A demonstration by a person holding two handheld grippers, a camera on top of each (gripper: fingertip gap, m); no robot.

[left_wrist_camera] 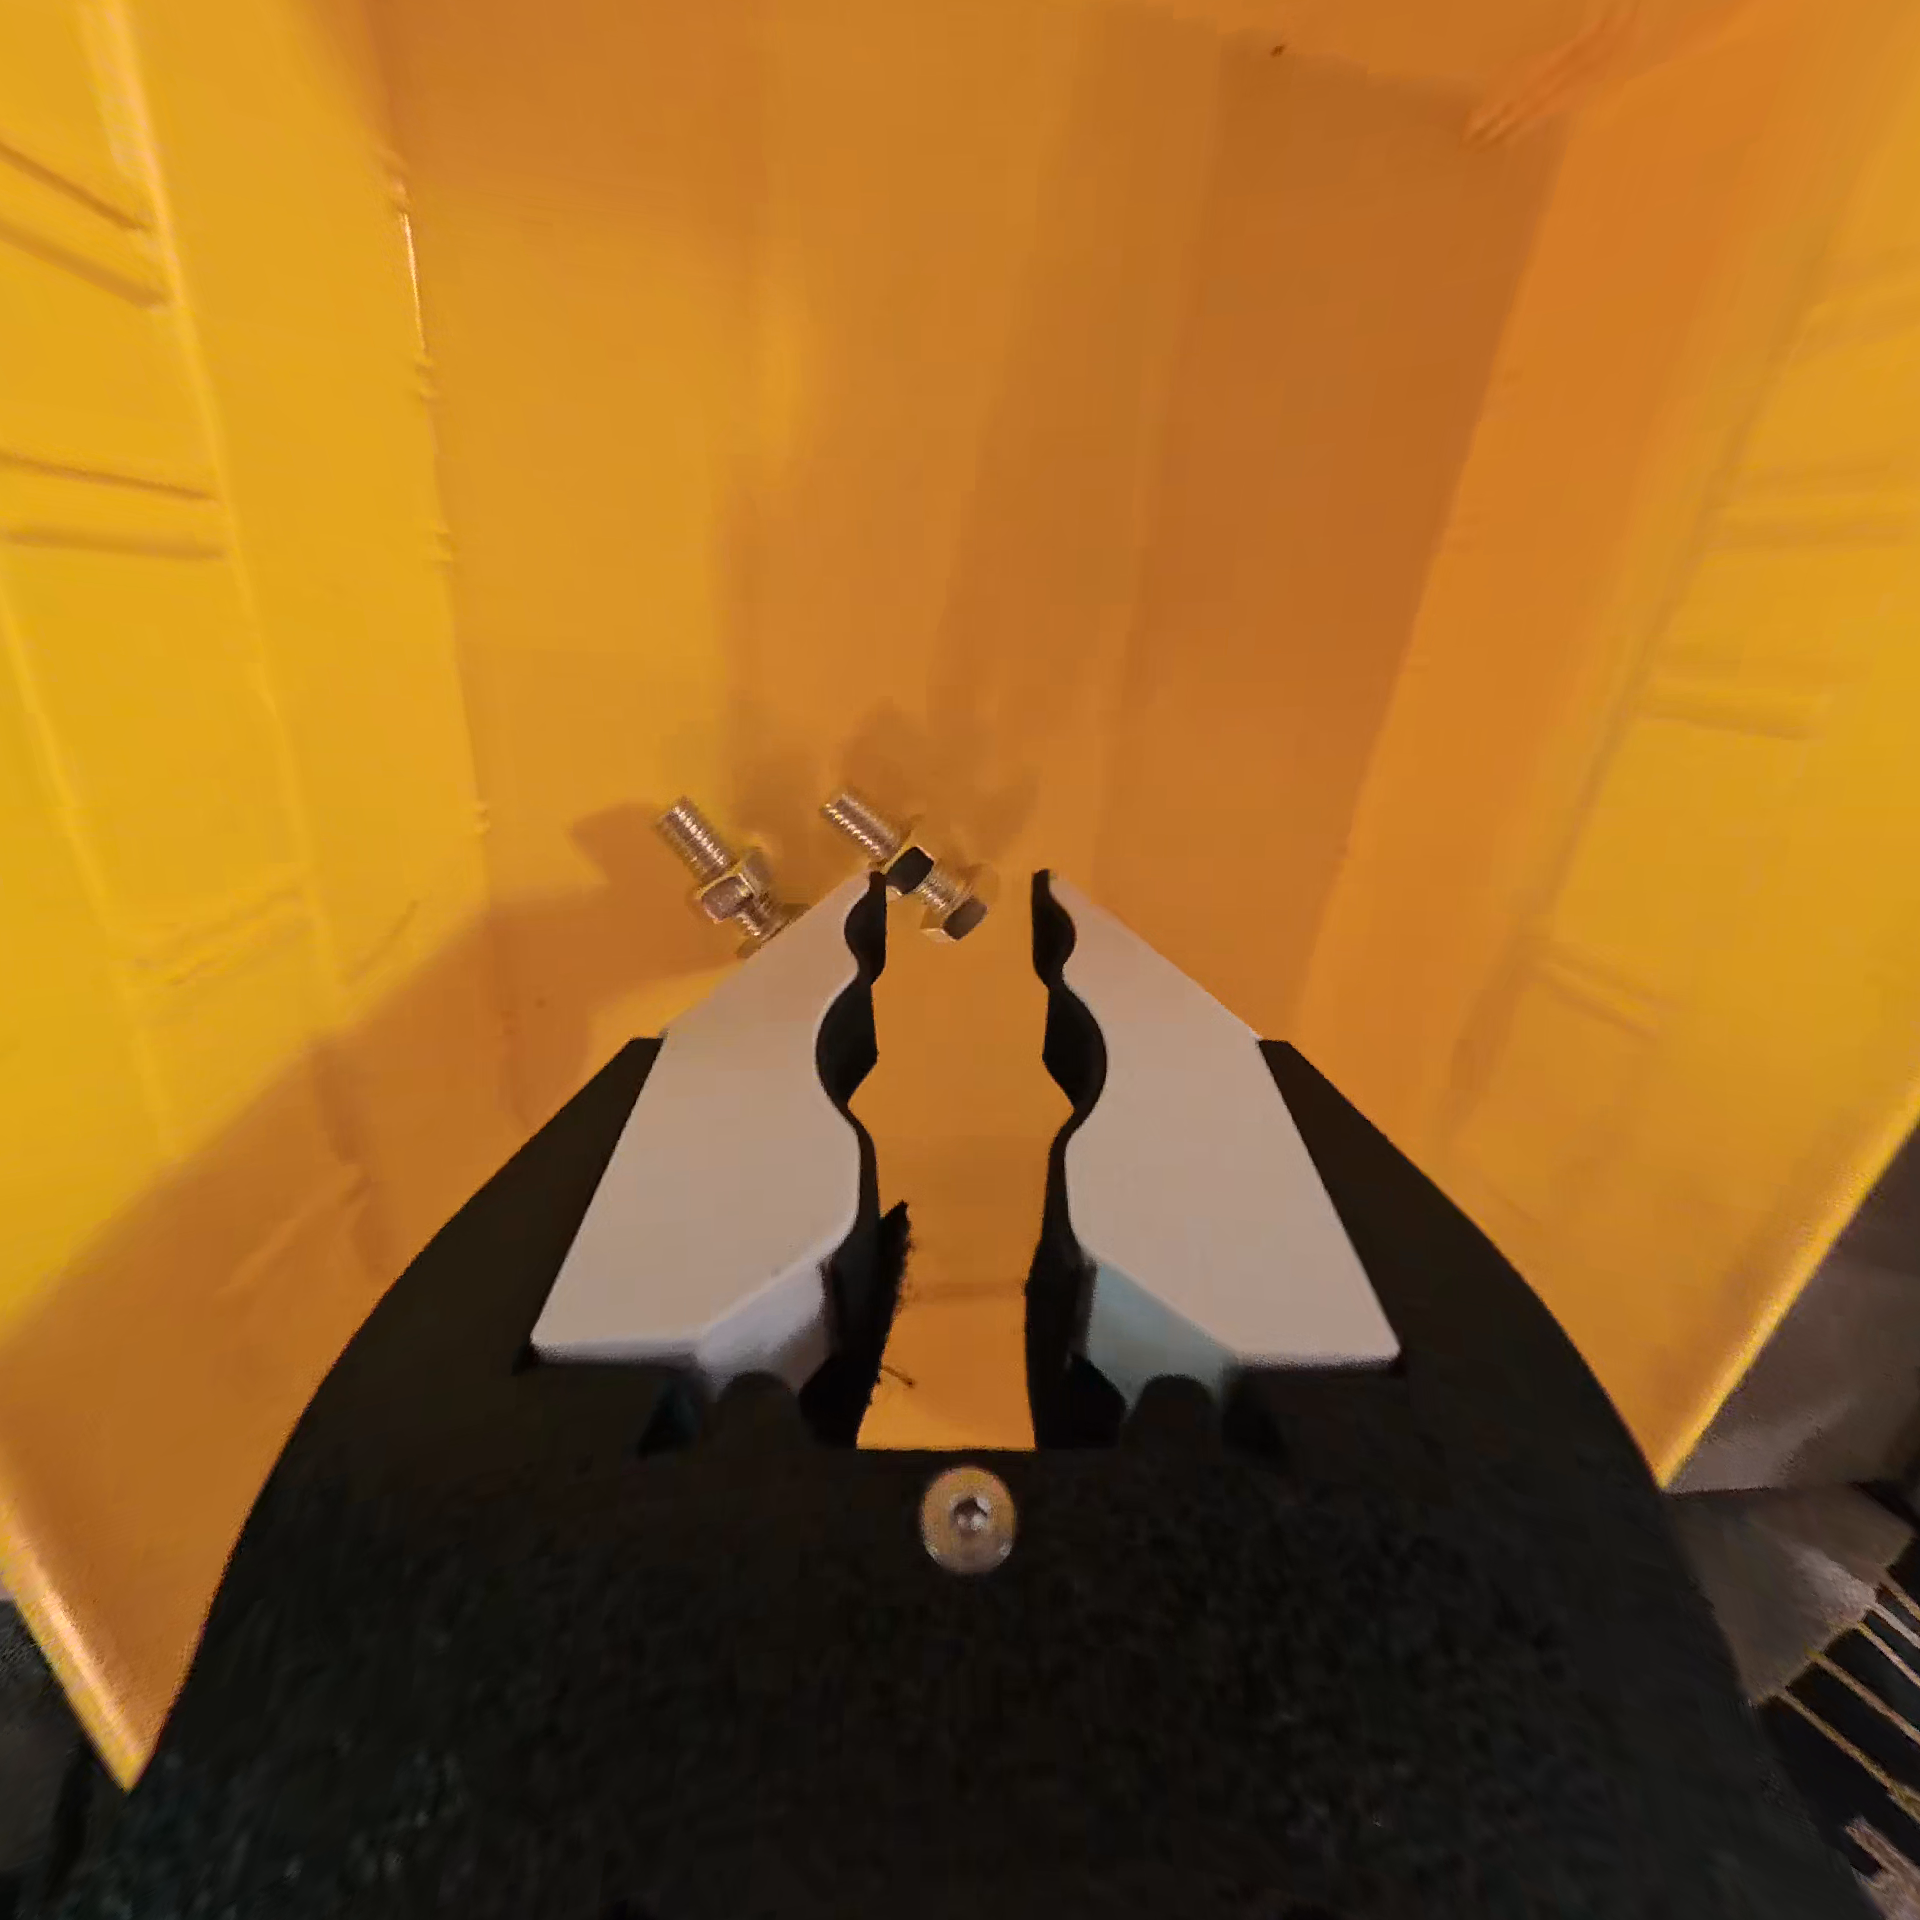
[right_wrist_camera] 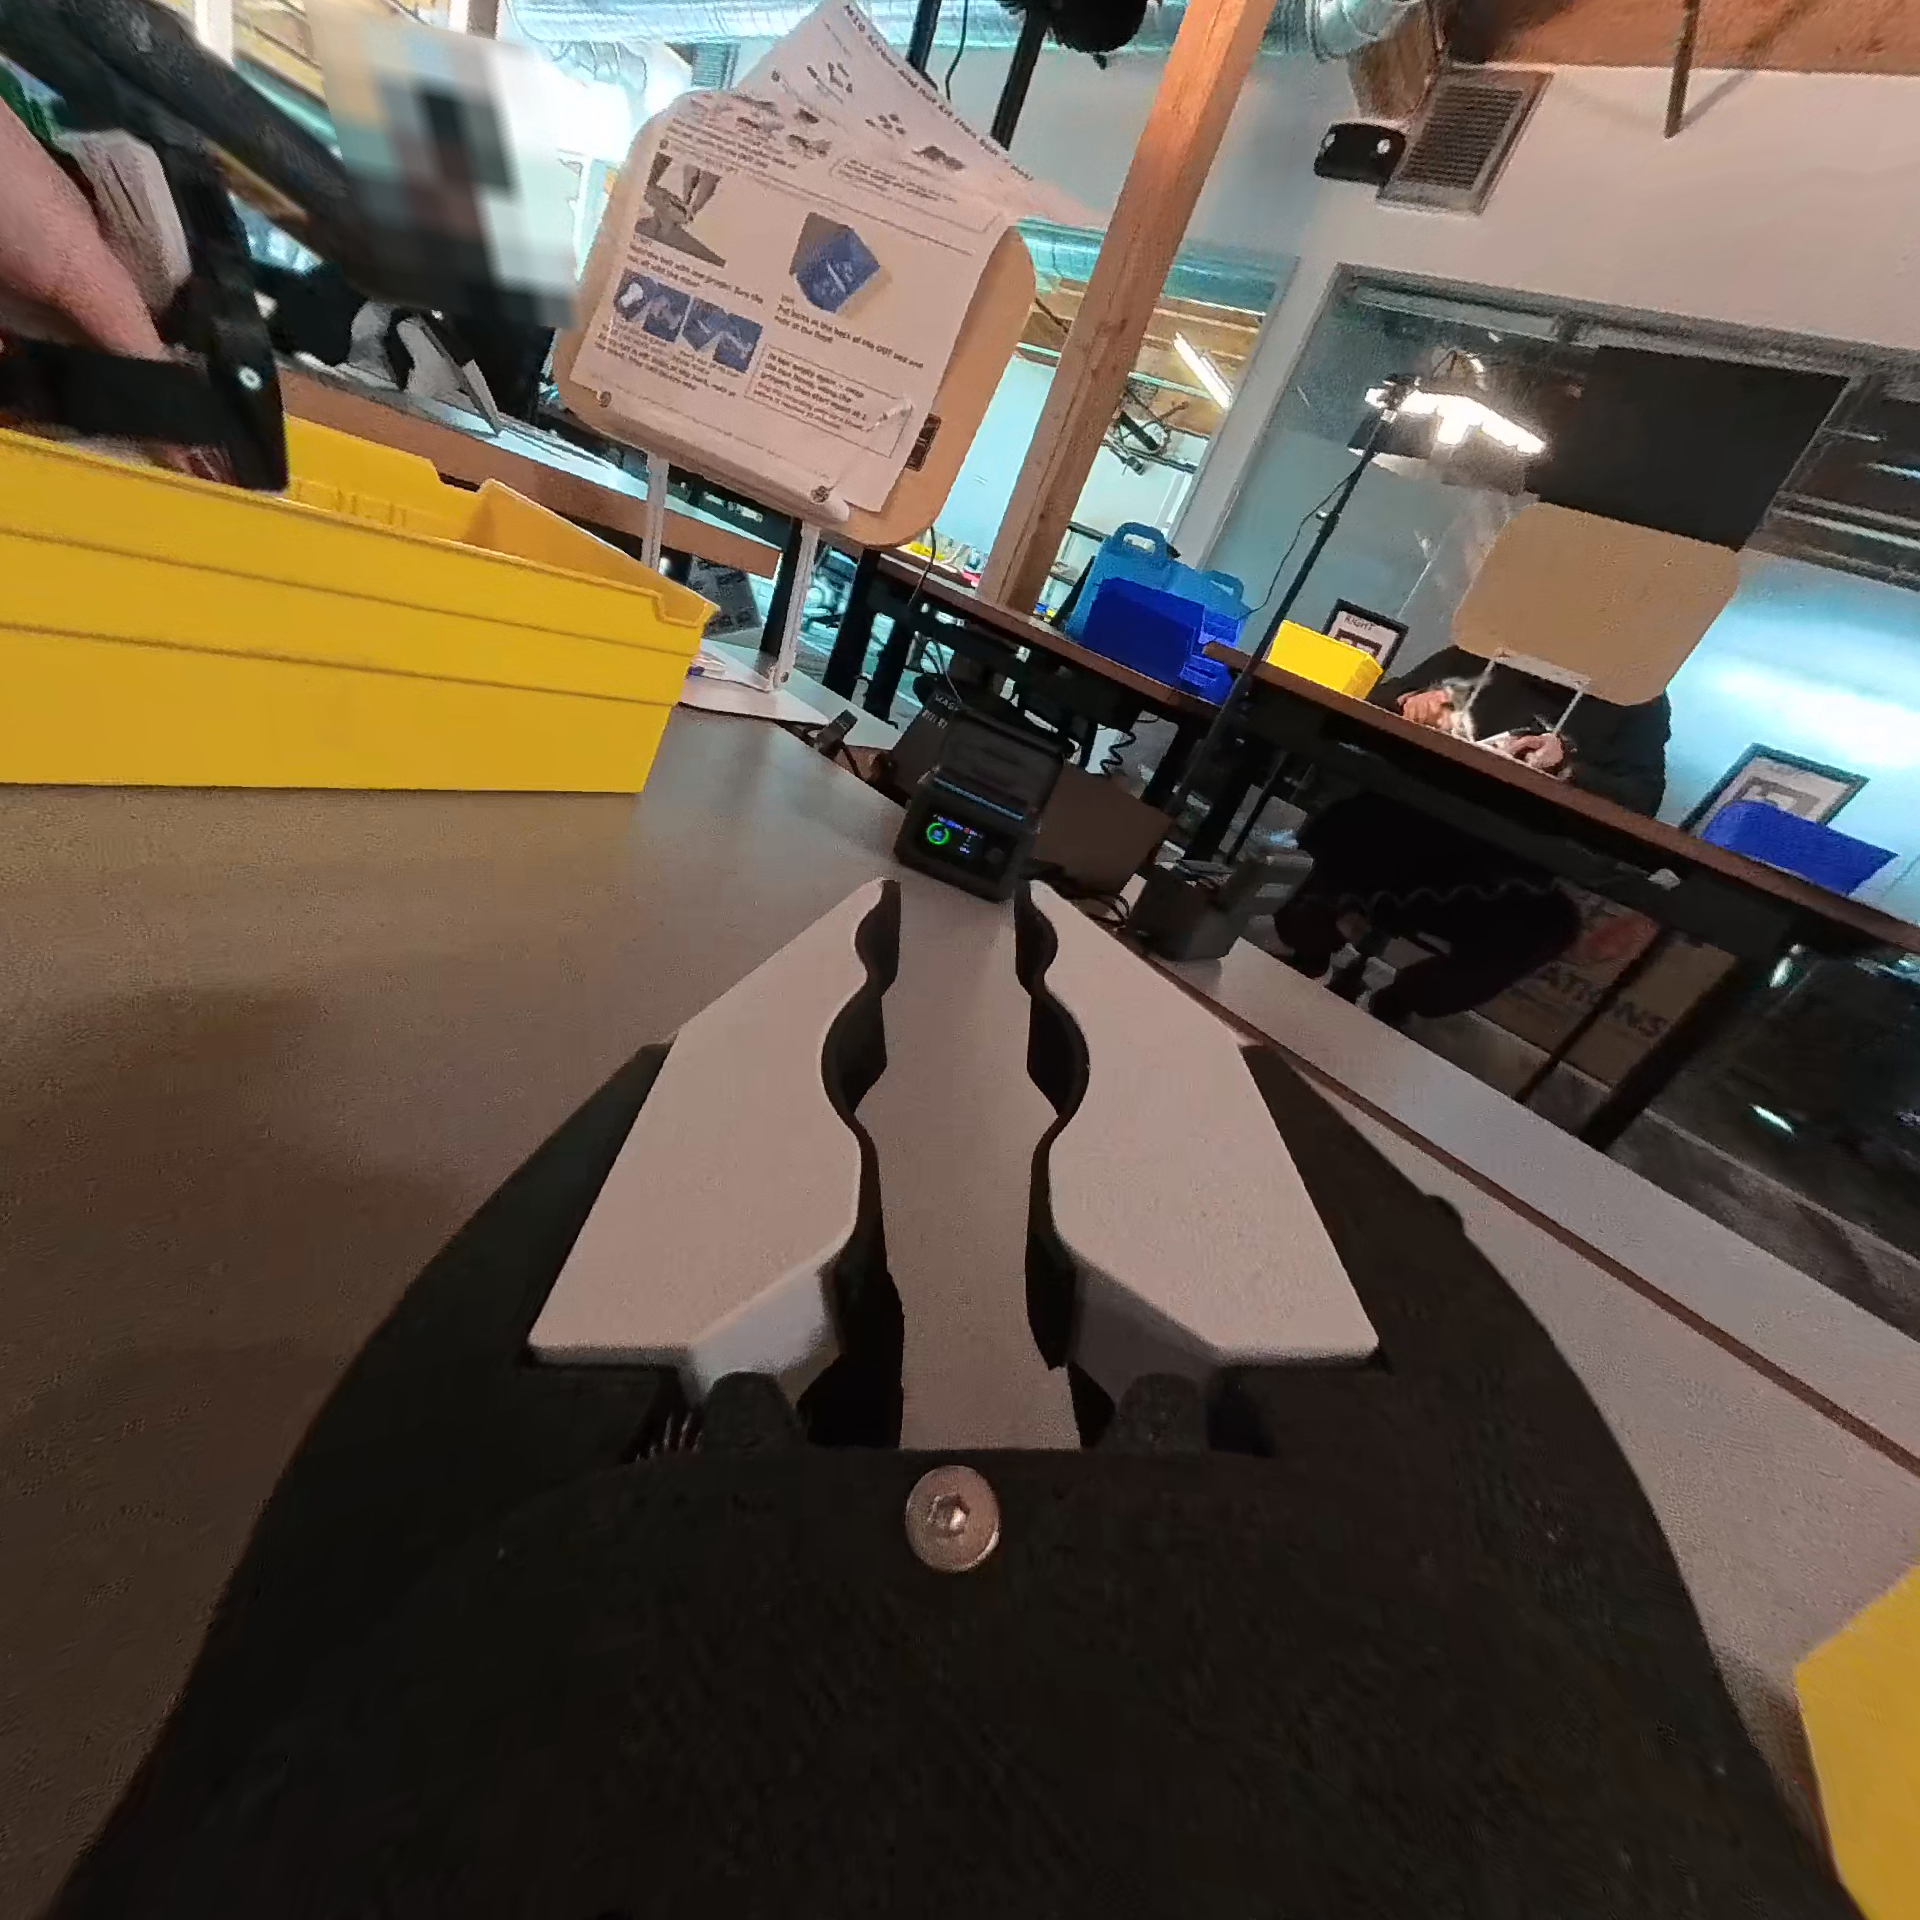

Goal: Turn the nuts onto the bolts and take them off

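In the left wrist view my left gripper (left_wrist_camera: 958, 881) is open and empty, reaching down inside a yellow bin (left_wrist_camera: 1039, 416). Two silver bolts with nuts on them lie on the bin floor just past the fingertips. One bolt (left_wrist_camera: 902, 860) lies right at the left fingertip, partly between the jaws. The other bolt (left_wrist_camera: 717, 871) lies to its left, partly hidden by the left finger. In the right wrist view my right gripper (right_wrist_camera: 956, 894) is open and empty, low over the grey table (right_wrist_camera: 312, 1039). The left gripper (right_wrist_camera: 208, 343) shows at the far left, held in a hand over the yellow bin (right_wrist_camera: 332, 644).
A paper sheet on a wooden board (right_wrist_camera: 800, 301) stands behind the bin. A small black device with a lit screen (right_wrist_camera: 971, 826) sits on the table just beyond my right fingertips. A yellow corner (right_wrist_camera: 1860, 1745) shows at lower right. A person sits at a far table (right_wrist_camera: 1538, 717) with blue bins. The left gripper's tips are roughly 35 centimetres from the right gripper's.
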